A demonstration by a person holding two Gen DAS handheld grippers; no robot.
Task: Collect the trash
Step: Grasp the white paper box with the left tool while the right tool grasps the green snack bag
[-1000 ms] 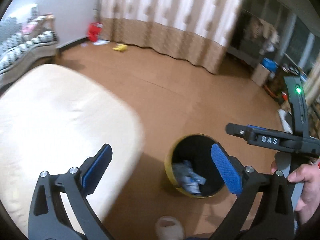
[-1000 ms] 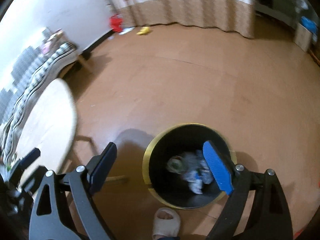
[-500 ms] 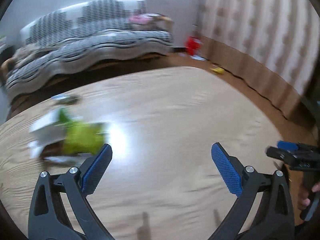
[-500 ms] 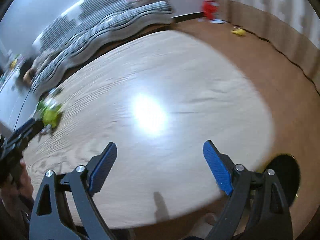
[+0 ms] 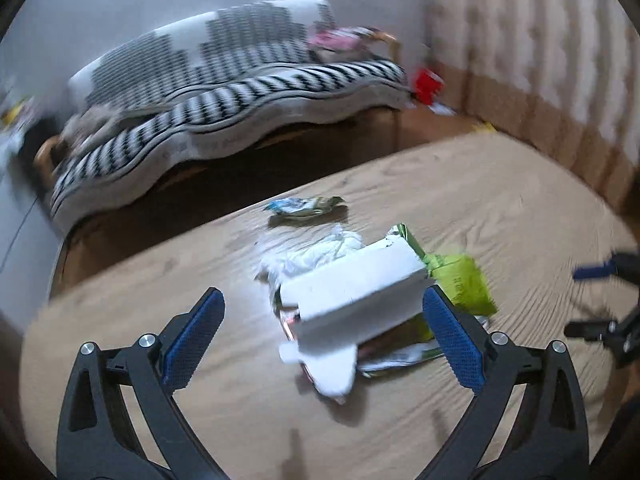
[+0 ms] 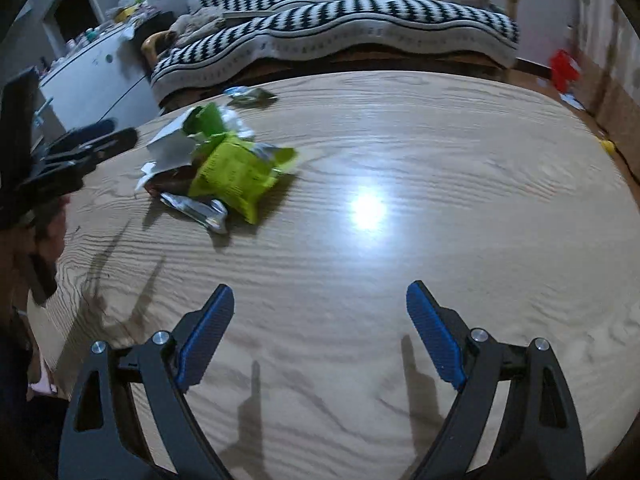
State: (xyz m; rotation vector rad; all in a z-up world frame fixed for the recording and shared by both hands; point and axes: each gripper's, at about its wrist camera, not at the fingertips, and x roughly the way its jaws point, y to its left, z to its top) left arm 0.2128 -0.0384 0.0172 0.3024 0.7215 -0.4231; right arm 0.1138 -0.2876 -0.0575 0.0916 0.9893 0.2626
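Left wrist view, pose: the left gripper (image 5: 320,332) tilts down over a light wooden table (image 5: 500,208), its blue-padded fingers (image 5: 192,336) spread wide and clamped on nothing.

Left wrist view, trash: a heap of trash (image 5: 360,296) lies on the table just ahead of the fingertips and between their lines. A folded white carton (image 5: 352,300) sits on top; its right end is just beside the right finger's pad, though contact cannot be told. A lime-green snack bag (image 5: 460,284) pokes out beyond the right fingertip, crumpled white tissue (image 5: 324,252) lies farther ahead, and silver foil shows under the carton.

Left wrist view, only here: a small blue-and-green wrapper (image 5: 304,206) lies alone, well ahead of the heap near the table's far edge. The other gripper shows as a dark blur at the right border.

Right wrist view, pose: the right gripper (image 6: 320,332) points down at bare tabletop, fingers (image 6: 434,338) wide apart and empty.

Right wrist view, trash: the same heap lies far ahead and to the left of the left finger, its green bag facing the lens with a silver foil pack (image 6: 196,208) at its near side.

Right wrist view, only here: a white cabinet (image 6: 96,88) stands at far left, and a lamp's glare sits on the table ahead of the fingers. A striped sofa (image 6: 360,28) stands beyond the table.
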